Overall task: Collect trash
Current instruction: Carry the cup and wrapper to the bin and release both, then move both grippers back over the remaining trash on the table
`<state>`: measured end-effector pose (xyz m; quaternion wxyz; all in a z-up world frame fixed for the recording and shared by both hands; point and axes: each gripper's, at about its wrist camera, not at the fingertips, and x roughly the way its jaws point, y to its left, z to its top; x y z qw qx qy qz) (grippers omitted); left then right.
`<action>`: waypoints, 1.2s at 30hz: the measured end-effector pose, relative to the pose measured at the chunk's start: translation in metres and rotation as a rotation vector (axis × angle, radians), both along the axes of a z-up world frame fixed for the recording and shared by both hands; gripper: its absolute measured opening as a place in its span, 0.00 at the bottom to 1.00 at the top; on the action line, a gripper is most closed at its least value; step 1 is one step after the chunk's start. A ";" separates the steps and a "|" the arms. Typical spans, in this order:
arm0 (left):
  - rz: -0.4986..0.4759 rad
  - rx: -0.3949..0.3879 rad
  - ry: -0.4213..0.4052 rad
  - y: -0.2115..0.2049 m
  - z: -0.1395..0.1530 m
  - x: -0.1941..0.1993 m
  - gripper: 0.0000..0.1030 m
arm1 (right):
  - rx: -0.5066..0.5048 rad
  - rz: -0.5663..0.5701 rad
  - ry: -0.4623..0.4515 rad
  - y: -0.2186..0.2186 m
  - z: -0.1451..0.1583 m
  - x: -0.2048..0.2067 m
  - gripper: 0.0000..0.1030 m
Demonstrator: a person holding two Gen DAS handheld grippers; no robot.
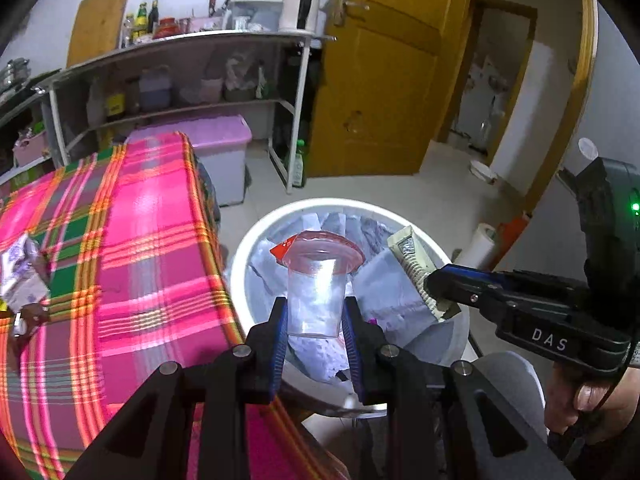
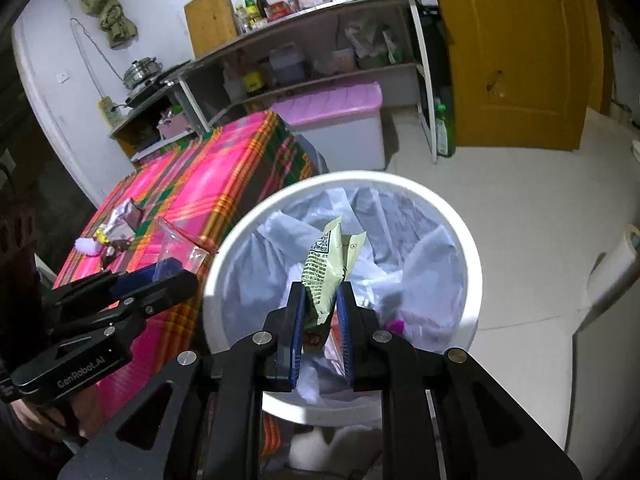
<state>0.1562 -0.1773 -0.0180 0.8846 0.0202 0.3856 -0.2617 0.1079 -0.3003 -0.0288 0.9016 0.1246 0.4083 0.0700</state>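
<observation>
Both hands are at the drop-off step, each carrying a piece of trash over the white waste bin lined with a pale bag, which stands on the floor just beside the worktop with its pink plaid cloth. The left gripper has its fingers clamped on the base of a clear plastic cup, mouth pointing away over the bin, with what looks like a red-printed wrapper around or behind its rim, though the glare makes that hard to settle. The right gripper has its fingers pressed together on a pale green snack wrapper, which stands up above the bin's opening. More litter, a crumpled purple-and-white wrapper among it, lies on the worktop well apart from the bin. The next move calls for parting each pair of fingers while the pieces hang inside the rim, so that they fall into the bag and not onto the floor, and then going back to the worktop for the rest
</observation>
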 end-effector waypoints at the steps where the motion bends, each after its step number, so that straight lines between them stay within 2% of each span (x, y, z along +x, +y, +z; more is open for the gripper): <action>1: -0.005 0.001 0.010 -0.002 -0.003 0.003 0.26 | 0.004 -0.002 0.013 -0.002 -0.004 0.003 0.16; 8: -0.013 0.011 0.096 -0.010 -0.024 0.023 0.26 | 0.017 -0.012 0.084 -0.009 -0.025 0.014 0.20; 14: -0.011 -0.016 0.126 -0.008 -0.026 0.028 0.33 | 0.014 -0.014 0.074 -0.008 -0.022 0.015 0.23; 18: -0.006 -0.029 0.106 -0.003 -0.021 0.022 0.33 | 0.011 -0.013 0.047 -0.006 -0.013 0.012 0.30; 28: 0.059 -0.080 0.028 0.027 0.010 0.000 0.33 | 0.018 0.018 -0.048 0.010 0.021 -0.006 0.30; 36: 0.129 -0.098 -0.055 0.061 0.036 -0.027 0.33 | -0.002 0.096 -0.136 0.045 0.051 -0.022 0.32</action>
